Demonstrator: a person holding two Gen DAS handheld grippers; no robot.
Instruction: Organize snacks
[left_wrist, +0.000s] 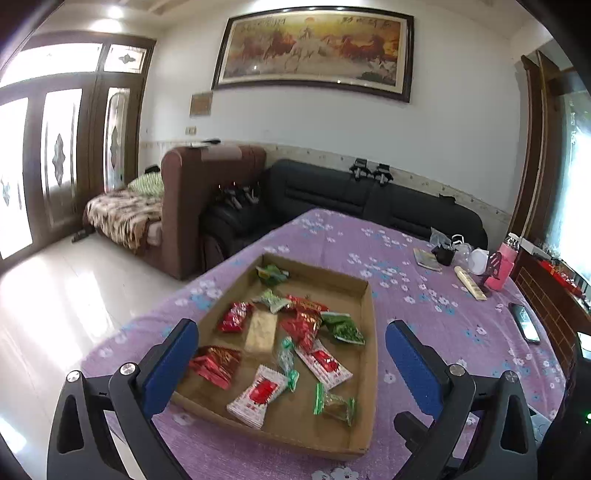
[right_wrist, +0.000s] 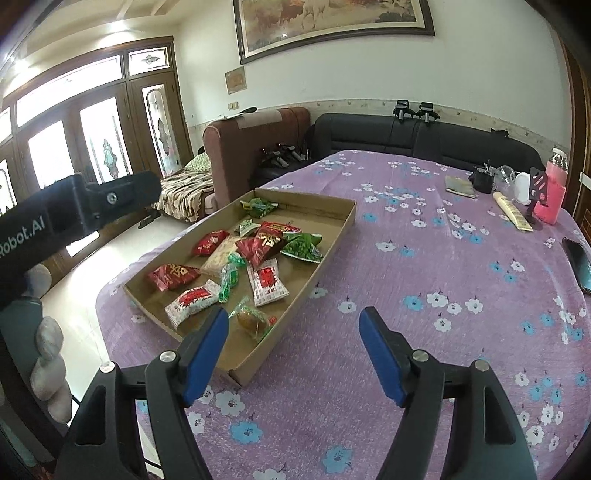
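Purple tablecloth (right_wrist: 406, 295): one tray (right_wrist: 332, 236), twelve snacks (right_wrist: 266, 280).

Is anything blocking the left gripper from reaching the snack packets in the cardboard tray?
Nothing visible does. The left gripper is open above the cardboard tray, whose top is uncovered, and the snack packets lie loose below its fingers.

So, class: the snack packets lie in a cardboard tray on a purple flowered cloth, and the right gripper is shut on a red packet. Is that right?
Not quite. The right gripper is open and holds nothing, as the right wrist view shows. The snack packets do lie in the cardboard tray on the purple flowered cloth.
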